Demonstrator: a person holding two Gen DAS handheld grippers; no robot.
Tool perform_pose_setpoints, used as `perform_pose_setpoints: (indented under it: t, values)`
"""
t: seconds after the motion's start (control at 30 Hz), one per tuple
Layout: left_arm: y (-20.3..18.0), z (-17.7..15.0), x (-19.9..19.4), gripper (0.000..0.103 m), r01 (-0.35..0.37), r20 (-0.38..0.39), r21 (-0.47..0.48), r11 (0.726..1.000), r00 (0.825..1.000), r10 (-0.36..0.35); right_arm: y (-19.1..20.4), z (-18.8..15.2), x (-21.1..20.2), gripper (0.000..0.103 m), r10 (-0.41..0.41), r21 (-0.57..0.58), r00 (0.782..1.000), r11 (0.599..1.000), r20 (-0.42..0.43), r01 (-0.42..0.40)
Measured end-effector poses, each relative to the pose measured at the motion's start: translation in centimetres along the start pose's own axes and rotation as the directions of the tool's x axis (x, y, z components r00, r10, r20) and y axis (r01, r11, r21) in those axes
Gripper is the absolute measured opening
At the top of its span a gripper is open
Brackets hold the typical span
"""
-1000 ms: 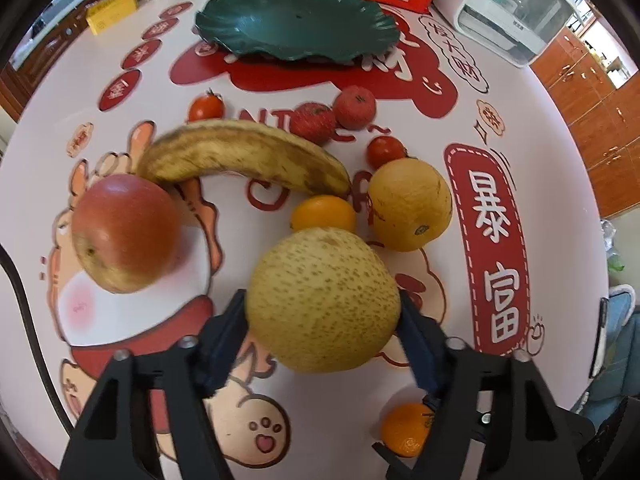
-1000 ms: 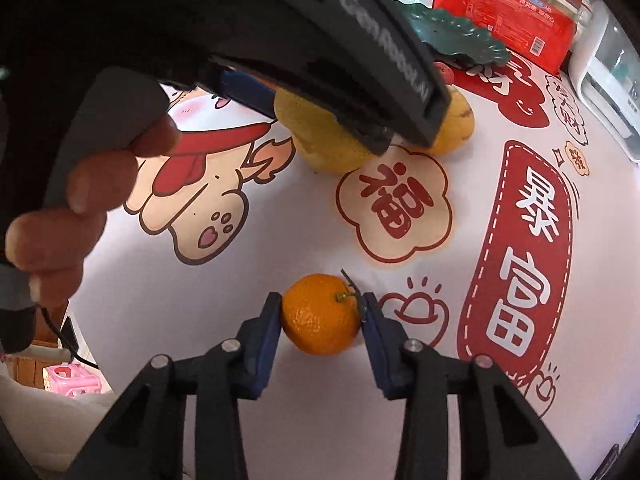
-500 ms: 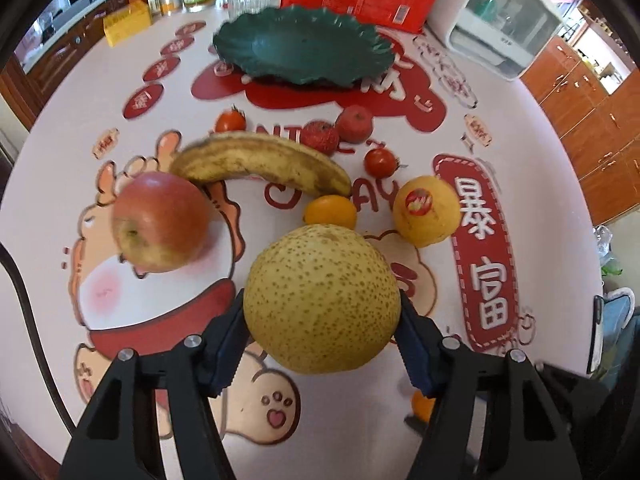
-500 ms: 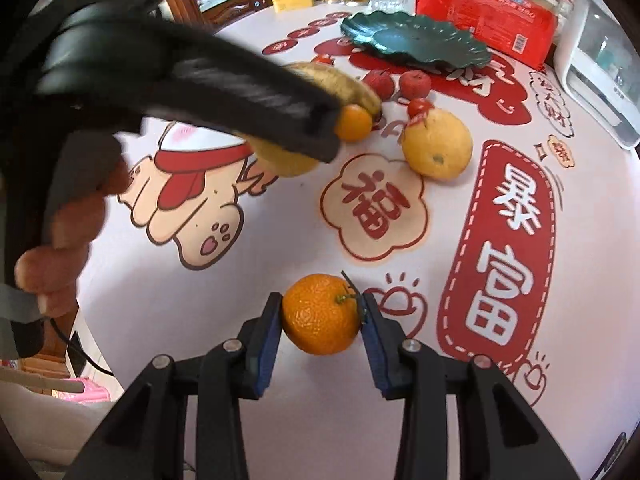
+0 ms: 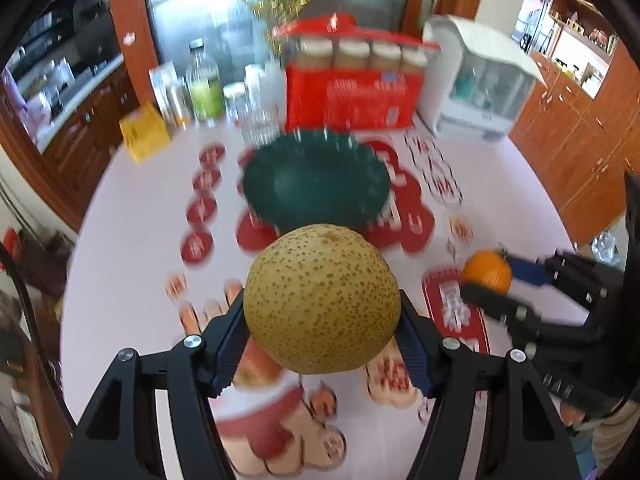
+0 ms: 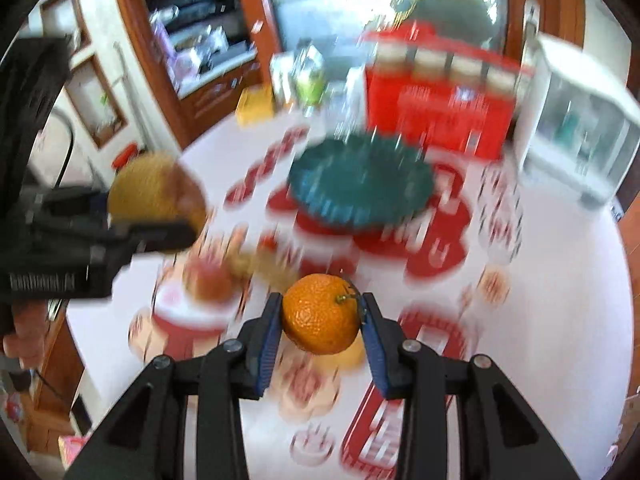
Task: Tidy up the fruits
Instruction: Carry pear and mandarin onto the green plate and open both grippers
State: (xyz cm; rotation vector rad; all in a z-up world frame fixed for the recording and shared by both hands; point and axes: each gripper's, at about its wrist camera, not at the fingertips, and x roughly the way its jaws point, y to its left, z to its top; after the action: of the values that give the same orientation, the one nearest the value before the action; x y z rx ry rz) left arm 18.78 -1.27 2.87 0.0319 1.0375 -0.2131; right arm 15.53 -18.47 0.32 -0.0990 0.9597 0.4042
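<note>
The left hand-held gripper [image 5: 322, 342] grips a speckled pear [image 5: 321, 299], and the right hand-held gripper [image 6: 320, 330] a tangerine [image 6: 321, 314]. The green plate [image 5: 316, 184] looks empty, and blurred fruit remains on the desk [image 6: 552, 264], so organizing seems barely begun.

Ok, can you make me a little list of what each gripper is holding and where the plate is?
left gripper: shut on the speckled yellow pear, lifted off the table
right gripper: shut on the small orange, also in the air
green plate: on the table ahead of both grippers, nothing on it
behind plate: red box, bottles, white appliance
picture: blurry
</note>
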Motion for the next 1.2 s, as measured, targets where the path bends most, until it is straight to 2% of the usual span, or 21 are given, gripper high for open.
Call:
perform_pose_setpoints:
  t: [0.13, 0.27, 0.33, 0.4, 0.57, 0.73, 0.87, 0.93, 1.0, 1.07, 1.13, 1.2]
  values:
    - [1.3, 5.5, 1.8, 0.066, -0.037, 0.03, 0.002, 0.999, 0.999, 0.037, -1.5, 6.4, 1.4, 0.038, -0.051, 0.019, 0.997, 0.999, 0.053, 0.05]
    - [2.8, 9.1, 6.3, 0.066, -0.029, 0.014, -0.037, 0.999, 0.999, 0.03, -4.0, 11.4, 6.3, 0.039, -0.082, 0.096, 0.996, 0.992, 0.041, 0.078]
    - [3.5, 10.2, 9.5, 0.066, -0.042, -0.004, -0.051, 0.998, 0.999, 0.042, -5.1, 12.5, 9.2, 0.039, -0.1, 0.122, 0.995, 0.988, 0.025, 0.096]
    - [4.0, 10.7, 12.7, 0.066, -0.058, -0.026, -0.058, 0.997, 0.998, 0.056, -5.8, 12.6, 12.4, 0.039, -0.125, 0.139, 0.992, 0.982, -0.001, 0.124]
    - [4.7, 10.7, 20.0, 0.066, -0.061, -0.126, -0.074, 0.995, 0.991, 0.052, -7.5, 11.5, 20.1, 0.039, -0.13, 0.178, 0.985, 0.973, -0.116, 0.149]
    - [4.9, 10.6, 24.5, 0.066, -0.045, -0.201, -0.061, 0.997, 0.979, 0.032, -7.5, 10.4, 23.6, 0.039, -0.137, 0.153, 0.976, 0.975, -0.171, 0.163]
    - [4.9, 10.7, 26.4, 0.067, -0.038, -0.244, -0.049, 0.998, 0.969, 0.025, -7.6, 9.7, 24.9, 0.04, -0.138, 0.117, 0.97, 0.98, -0.2, 0.164]
    - [5.1, 10.7, 26.7, 0.072, -0.029, -0.249, -0.066, 0.997, 0.969, 0.012, -7.9, 9.3, 25.2, 0.041, -0.12, 0.113, 0.971, 0.983, -0.208, 0.146]
    - [5.5, 10.7, 26.6, 0.088, -0.044, -0.248, -0.071, 0.996, 0.968, 0.024, -8.1, 9.1, 25.1, 0.043, -0.111, 0.114, 0.972, 0.984, -0.206, 0.137]
    - [5.9, 10.8, 26.1, 0.097, -0.023, -0.232, -0.088, 0.996, 0.973, 0.002, -8.5, 8.9, 24.8, 0.05, -0.11, 0.123, 0.974, 0.983, -0.199, 0.136]
    - [6.2, 10.8, 25.4, 0.099, 0.003, -0.219, -0.107, 0.994, 0.975, -0.026, -8.8, 9.0, 24.4, 0.057, -0.101, 0.133, 0.977, 0.983, -0.19, 0.128]
    - [6.3, 10.9, 24.6, 0.102, 0.003, -0.209, -0.111, 0.994, 0.978, -0.026, -8.9, 8.9, 23.7, 0.06, -0.088, 0.144, 0.982, 0.983, -0.169, 0.113]
